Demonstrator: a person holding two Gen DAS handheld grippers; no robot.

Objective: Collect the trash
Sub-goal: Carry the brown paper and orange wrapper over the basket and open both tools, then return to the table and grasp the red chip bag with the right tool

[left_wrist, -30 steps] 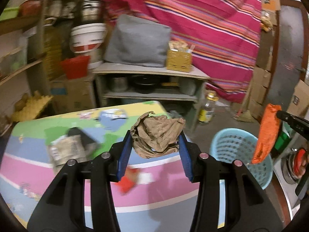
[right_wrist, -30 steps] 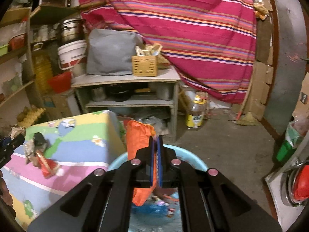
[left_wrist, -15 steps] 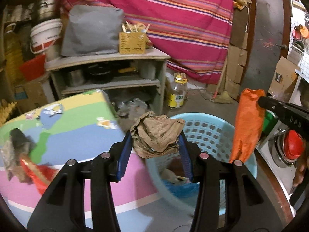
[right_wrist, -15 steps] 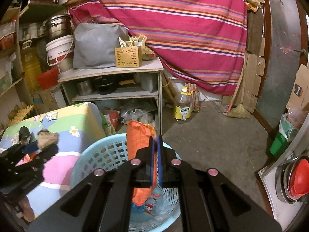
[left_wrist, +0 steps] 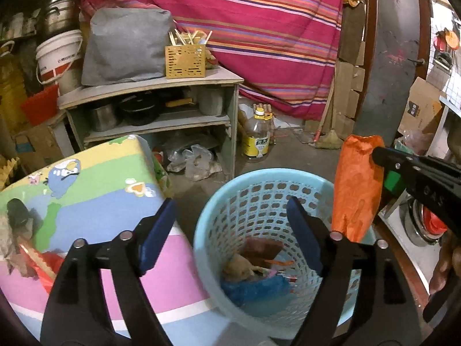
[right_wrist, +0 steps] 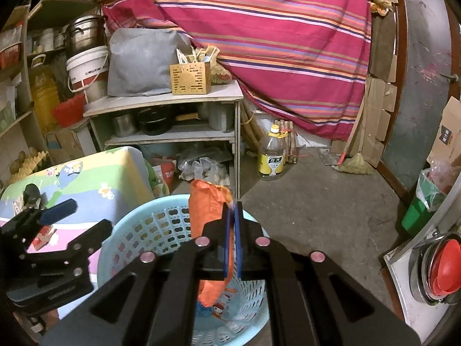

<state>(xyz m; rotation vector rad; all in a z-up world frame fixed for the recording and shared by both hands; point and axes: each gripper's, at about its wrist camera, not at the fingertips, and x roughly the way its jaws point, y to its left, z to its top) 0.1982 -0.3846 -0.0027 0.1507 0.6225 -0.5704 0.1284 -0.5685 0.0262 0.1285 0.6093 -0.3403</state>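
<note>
Now the orange wrapper (right_wrist: 208, 216) hangs over the blue basket's (left_wrist: 259, 178) rim, pinched in the right gripper (right_wrist: 232, 225); dropping it comes next. Above the basket, the left gripper (left_wrist: 230, 230) is opening, empty.

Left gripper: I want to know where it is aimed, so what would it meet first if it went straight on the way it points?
Probably the trash at the bottom of the light blue basket. The left gripper, opening with nothing between its fingers, points down into it, though depth is hard to judge.
</note>
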